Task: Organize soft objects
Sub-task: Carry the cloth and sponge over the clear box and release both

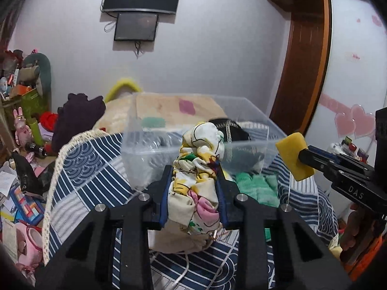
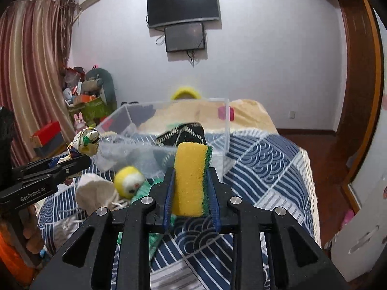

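Observation:
My left gripper (image 1: 196, 169) is shut on a bunched cartoon-print cloth (image 1: 198, 169), held above the bed just in front of the clear plastic bin (image 1: 169, 142). It also shows in the right wrist view (image 2: 84, 142). My right gripper (image 2: 192, 171) is shut on a yellow sponge with a green scrub side (image 2: 192, 178), held near the bin's front wall (image 2: 150, 149). The sponge also shows in the left wrist view (image 1: 293, 155). A black patterned soft item (image 2: 183, 133) lies inside the bin.
On the blue wave-pattern bedspread (image 2: 261, 159) lie a green towel (image 1: 256, 186), a yellow-and-white plush ball (image 2: 129, 181) and a cream drawstring pouch (image 2: 94, 193). A dark purple cloth (image 1: 77, 118) sits behind. Clutter fills the floor at left (image 1: 21, 193). A wardrobe (image 2: 370, 145) stands at right.

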Available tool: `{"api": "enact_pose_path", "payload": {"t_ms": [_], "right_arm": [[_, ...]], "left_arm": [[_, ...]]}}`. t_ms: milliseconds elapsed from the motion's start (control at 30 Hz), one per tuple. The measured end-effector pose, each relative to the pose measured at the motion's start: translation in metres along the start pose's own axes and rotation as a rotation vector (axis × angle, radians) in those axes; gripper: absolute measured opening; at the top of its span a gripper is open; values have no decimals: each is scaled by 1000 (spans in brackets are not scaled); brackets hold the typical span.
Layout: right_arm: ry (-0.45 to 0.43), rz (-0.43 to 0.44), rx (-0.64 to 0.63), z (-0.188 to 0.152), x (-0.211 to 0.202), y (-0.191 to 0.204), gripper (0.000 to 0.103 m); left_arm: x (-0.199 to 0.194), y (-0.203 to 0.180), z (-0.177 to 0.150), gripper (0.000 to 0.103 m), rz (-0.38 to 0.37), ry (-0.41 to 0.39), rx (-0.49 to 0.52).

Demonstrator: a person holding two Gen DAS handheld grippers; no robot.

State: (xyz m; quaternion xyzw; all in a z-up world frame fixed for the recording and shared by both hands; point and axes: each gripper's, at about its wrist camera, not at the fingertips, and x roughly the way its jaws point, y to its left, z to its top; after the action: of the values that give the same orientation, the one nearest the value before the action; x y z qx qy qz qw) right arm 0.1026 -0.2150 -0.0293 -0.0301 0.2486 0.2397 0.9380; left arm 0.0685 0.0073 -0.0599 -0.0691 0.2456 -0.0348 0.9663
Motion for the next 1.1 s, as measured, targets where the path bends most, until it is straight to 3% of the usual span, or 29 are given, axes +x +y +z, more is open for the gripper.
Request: {"api": "enact_pose_path", "payload": {"t_ms": [500, 733, 900, 1100], "right_arm": [[-164, 16, -69, 55, 0, 21, 24], [-176, 26, -81, 67, 23, 35, 24], [-110, 24, -86, 62, 51, 36, 24], [0, 23, -63, 49, 79, 29, 24]], "left_arm": [[-18, 11, 56, 32, 24, -138, -3], [14, 13, 63, 32, 29, -101, -23], [47, 11, 57, 32, 55, -11, 19], [76, 10, 48, 32, 26, 70, 22]]}}
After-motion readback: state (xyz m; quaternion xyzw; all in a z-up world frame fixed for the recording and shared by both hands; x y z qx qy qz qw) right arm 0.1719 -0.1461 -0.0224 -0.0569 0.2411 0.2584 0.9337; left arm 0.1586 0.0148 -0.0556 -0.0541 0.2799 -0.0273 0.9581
